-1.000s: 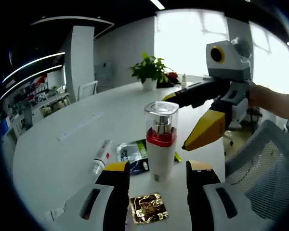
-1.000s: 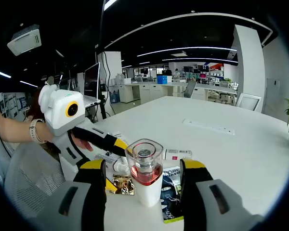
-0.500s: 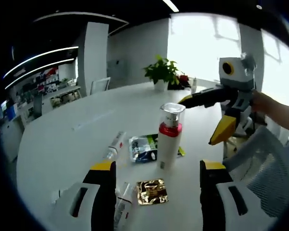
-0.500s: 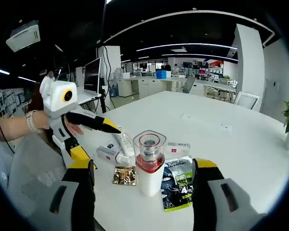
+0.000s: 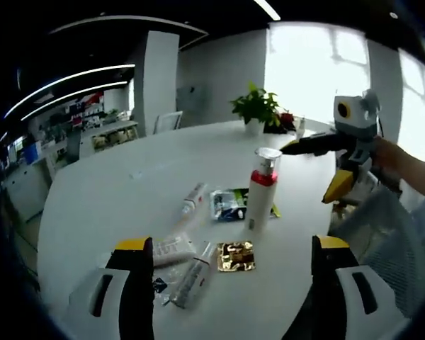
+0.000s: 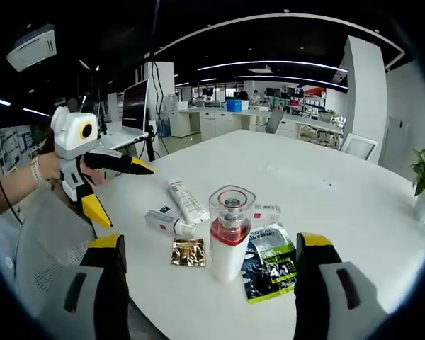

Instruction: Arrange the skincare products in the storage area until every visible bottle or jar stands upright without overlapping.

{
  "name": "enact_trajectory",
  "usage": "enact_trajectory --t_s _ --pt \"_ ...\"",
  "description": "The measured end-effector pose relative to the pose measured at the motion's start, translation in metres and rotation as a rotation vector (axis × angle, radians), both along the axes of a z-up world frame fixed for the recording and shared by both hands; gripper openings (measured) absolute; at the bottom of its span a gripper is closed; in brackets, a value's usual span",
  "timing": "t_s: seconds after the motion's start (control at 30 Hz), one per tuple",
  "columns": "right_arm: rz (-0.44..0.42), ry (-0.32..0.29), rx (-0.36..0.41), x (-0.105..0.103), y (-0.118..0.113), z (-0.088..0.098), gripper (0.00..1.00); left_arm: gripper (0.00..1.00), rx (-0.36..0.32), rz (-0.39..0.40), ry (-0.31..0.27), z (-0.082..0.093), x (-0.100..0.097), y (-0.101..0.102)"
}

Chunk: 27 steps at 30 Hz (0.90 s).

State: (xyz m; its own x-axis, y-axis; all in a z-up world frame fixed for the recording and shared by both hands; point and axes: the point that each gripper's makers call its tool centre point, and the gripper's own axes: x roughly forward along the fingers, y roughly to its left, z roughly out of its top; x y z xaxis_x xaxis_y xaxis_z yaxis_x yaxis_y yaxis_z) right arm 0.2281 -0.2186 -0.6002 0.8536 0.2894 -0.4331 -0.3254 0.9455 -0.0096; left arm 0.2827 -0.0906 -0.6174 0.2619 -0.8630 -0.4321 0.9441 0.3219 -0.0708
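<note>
A white pump bottle [image 5: 262, 188] with a red band and clear cap stands upright on the white table [image 5: 113, 177]. Around it lie three tubes, one [image 5: 193, 199] behind, two [image 5: 173, 248] [image 5: 195, 275] in front, flat beside a gold sachet [image 5: 236, 256] and a dark sachet [image 5: 230, 203]. My left gripper [image 5: 234, 242] is open, well back from the bottle. In the right gripper view the bottle [image 6: 230, 234] stands ahead of my open right gripper [image 6: 212, 241], with tubes [image 6: 186, 200] [image 6: 166, 223] to its left. The right gripper [image 5: 304, 175] hovers open beside the bottle; the left gripper [image 6: 131, 198] hangs open at the table edge.
A potted plant [image 5: 258, 108] stands at the table's far side. A mesh chair [image 5: 397, 234] sits at the near edge, and a person's hand [image 6: 35, 180] holds the left gripper. Wide bare tabletop [image 6: 340, 205] stretches beyond the products.
Both grippers have pulled back from the pump bottle and their jaws have spread wider. The bottle stays upright where it stood; more tubes have come into view.
</note>
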Motion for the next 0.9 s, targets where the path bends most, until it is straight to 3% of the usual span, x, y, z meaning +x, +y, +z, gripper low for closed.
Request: enact_trajectory --t_s 0.2,0.43,0.57,0.73,0.9 --pt "0.001 0.006 -0.026 -0.002 0.002 -0.003 1.0 0.96 -0.023 0.026 -0.014 0.006 -0.003 0.015" --pt "-0.019 0.032 0.0 -0.007 0.005 -0.017 1.0 0.97 -0.045 0.082 -0.025 0.011 0.0 0.031" --pt "-0.015 -0.001 0.08 -0.008 0.012 -0.014 1.0 0.97 -0.046 0.106 -0.038 0.01 0.0 0.038" --pt "-0.021 -0.009 0.061 -0.01 0.008 -0.015 0.99 0.97 -0.046 0.135 -0.021 0.008 0.003 0.045" --pt "-0.049 0.033 0.113 -0.014 0.006 -0.022 0.85 0.97 -0.028 0.132 -0.022 0.006 0.003 0.045"
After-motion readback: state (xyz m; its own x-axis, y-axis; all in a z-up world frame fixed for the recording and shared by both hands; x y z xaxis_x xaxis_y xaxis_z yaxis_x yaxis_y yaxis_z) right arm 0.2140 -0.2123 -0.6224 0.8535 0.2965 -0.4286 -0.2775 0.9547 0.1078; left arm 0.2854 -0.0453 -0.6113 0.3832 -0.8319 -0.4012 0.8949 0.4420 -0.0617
